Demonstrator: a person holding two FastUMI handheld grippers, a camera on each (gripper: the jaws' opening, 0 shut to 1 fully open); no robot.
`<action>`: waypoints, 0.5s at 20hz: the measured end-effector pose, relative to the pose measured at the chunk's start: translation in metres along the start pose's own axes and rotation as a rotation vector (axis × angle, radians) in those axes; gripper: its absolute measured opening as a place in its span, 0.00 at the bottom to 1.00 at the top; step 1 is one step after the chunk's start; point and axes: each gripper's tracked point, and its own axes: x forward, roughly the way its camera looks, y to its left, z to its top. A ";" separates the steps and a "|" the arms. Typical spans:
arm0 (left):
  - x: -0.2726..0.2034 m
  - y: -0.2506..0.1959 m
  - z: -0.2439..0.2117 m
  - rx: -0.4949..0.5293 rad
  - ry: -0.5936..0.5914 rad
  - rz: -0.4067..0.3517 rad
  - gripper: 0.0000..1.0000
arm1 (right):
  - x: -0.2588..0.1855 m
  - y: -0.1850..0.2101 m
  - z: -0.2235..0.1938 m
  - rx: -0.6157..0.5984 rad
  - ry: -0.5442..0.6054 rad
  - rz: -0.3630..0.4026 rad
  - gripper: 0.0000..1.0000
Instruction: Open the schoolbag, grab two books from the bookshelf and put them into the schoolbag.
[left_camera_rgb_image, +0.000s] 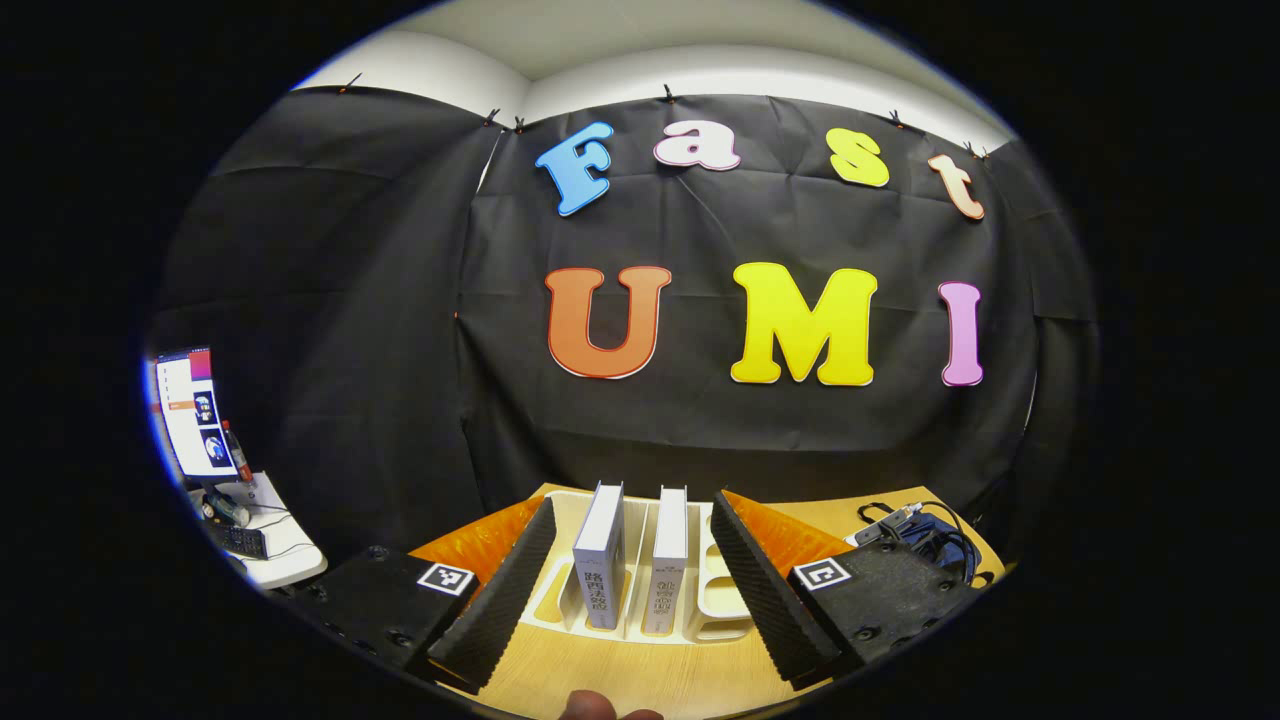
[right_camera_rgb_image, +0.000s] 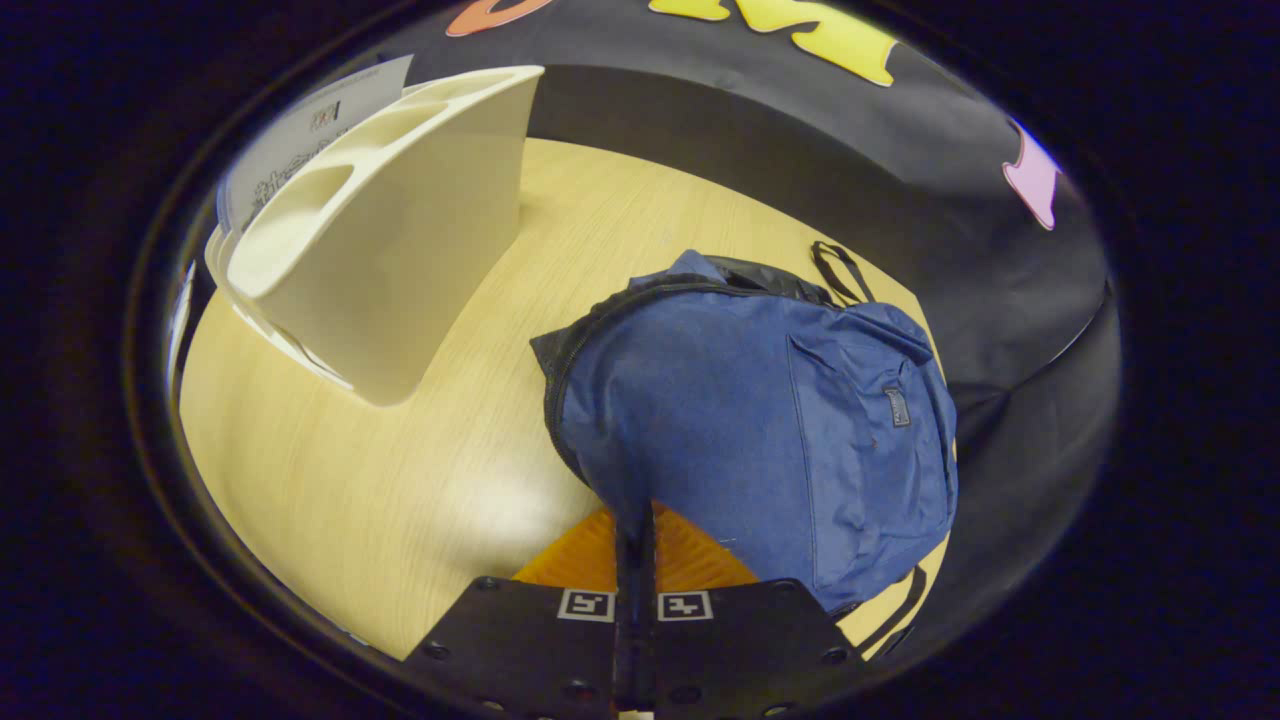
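Note:
In the left gripper view, two grey-and-white books (left_camera_rgb_image: 600, 555) (left_camera_rgb_image: 668, 555) stand upright, side by side, in a white slotted bookshelf (left_camera_rgb_image: 725, 590) on the wooden table. My left gripper (left_camera_rgb_image: 635, 600) is open, one finger on each side of the rack, short of the books. In the right gripper view, the blue schoolbag (right_camera_rgb_image: 780, 430) lies on the table, its zipper parted along the left edge, showing dark lining. My right gripper (right_camera_rgb_image: 635, 525) is shut on the near edge of the bag's blue flap. The bookshelf (right_camera_rgb_image: 400, 260) stands to the bag's left with a book (right_camera_rgb_image: 300, 130) in it.
A monitor (left_camera_rgb_image: 195, 410) and a small white side table (left_camera_rgb_image: 270, 550) with clutter stand far left. Black cables (left_camera_rgb_image: 925, 535) lie on the table's right back corner. Bare wooden tabletop (right_camera_rgb_image: 350, 480) runs between shelf and bag. A fingertip (left_camera_rgb_image: 600, 708) shows at the bottom edge.

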 end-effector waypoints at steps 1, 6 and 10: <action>0.001 -0.002 -0.003 -0.004 0.009 -0.005 1.00 | -0.005 -0.002 0.001 0.019 -0.002 0.015 0.01; 0.010 -0.011 -0.009 -0.018 0.037 -0.035 1.00 | -0.044 -0.021 0.024 0.106 -0.050 0.066 0.01; 0.023 -0.019 -0.015 -0.024 0.068 -0.061 1.00 | -0.080 -0.055 0.046 0.160 -0.124 0.056 0.01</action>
